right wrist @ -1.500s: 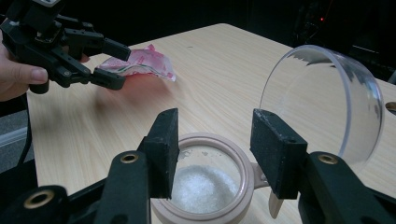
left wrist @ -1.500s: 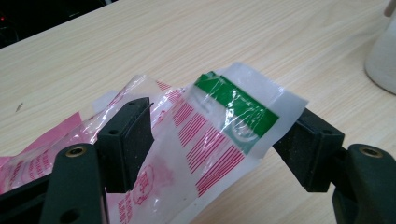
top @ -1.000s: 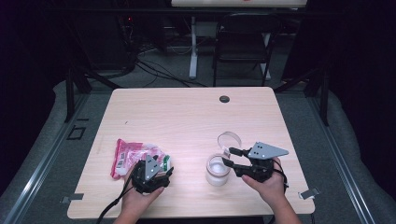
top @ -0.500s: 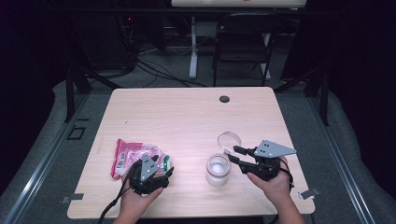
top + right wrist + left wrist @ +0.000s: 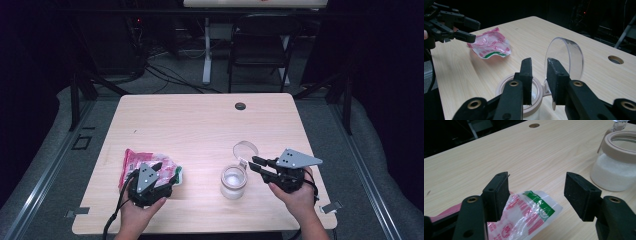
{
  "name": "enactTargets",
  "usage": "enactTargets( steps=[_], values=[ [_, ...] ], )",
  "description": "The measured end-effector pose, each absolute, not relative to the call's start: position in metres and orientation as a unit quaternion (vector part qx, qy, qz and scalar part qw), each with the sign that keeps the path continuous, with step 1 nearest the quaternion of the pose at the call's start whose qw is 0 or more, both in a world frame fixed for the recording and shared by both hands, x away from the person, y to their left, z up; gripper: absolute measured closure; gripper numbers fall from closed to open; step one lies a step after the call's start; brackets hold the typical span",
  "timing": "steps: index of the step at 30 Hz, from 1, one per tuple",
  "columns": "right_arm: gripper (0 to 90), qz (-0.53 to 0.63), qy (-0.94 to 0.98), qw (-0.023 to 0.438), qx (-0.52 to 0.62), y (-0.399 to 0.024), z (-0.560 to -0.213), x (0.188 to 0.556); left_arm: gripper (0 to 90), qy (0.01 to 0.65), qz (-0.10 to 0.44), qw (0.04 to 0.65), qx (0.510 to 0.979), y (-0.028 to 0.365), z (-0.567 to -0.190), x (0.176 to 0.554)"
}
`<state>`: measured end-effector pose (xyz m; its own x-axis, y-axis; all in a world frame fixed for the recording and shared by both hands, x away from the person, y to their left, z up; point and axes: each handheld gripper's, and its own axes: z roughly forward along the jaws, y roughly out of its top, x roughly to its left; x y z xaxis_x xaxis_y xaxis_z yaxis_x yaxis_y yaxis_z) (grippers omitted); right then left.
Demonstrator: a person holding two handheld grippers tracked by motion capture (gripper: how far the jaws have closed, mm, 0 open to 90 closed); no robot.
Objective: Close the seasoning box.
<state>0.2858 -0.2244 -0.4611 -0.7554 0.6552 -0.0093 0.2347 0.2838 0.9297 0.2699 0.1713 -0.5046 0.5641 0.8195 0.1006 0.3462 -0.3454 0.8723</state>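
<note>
A glass jar (image 5: 234,182) of white grains stands at the front right of the table, its clear hinged lid (image 5: 245,148) swung up and open. My right gripper (image 5: 254,164) is just right of the jar. In the right gripper view, its jaws (image 5: 539,65) are open by a narrow gap with nothing between them, close to the lid (image 5: 566,57) and above the jar rim (image 5: 502,86). A pink, white and green plastic bag (image 5: 137,159) lies at the front left. My left gripper (image 5: 167,170) hovers over the bag's near end, open wide, with the bag (image 5: 531,210) below its pads.
A round cable hole (image 5: 240,106) sits near the far edge of the wooden table (image 5: 200,125). A dark chair (image 5: 260,45) and cables stand beyond the table. The jar (image 5: 614,167) is to the right of my left gripper.
My right gripper has drawn back to the right, away from the jar and lid. The left gripper has stayed over the bag.
</note>
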Motion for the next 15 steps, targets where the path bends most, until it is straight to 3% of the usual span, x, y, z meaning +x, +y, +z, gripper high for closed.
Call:
enactTargets(
  steps=[6,15],
  values=[
    [82.2,0.522,0.773,0.209,0.294,-0.229,-0.46,0.286,46.9,0.391,0.273,0.432,0.766,0.181,-0.508,0.273],
    [90.0,0.524,0.764,0.212,0.313,-0.24,-0.461,0.29,48.8,0.402,0.279,0.427,0.76,0.188,-0.514,0.276]
  ],
)
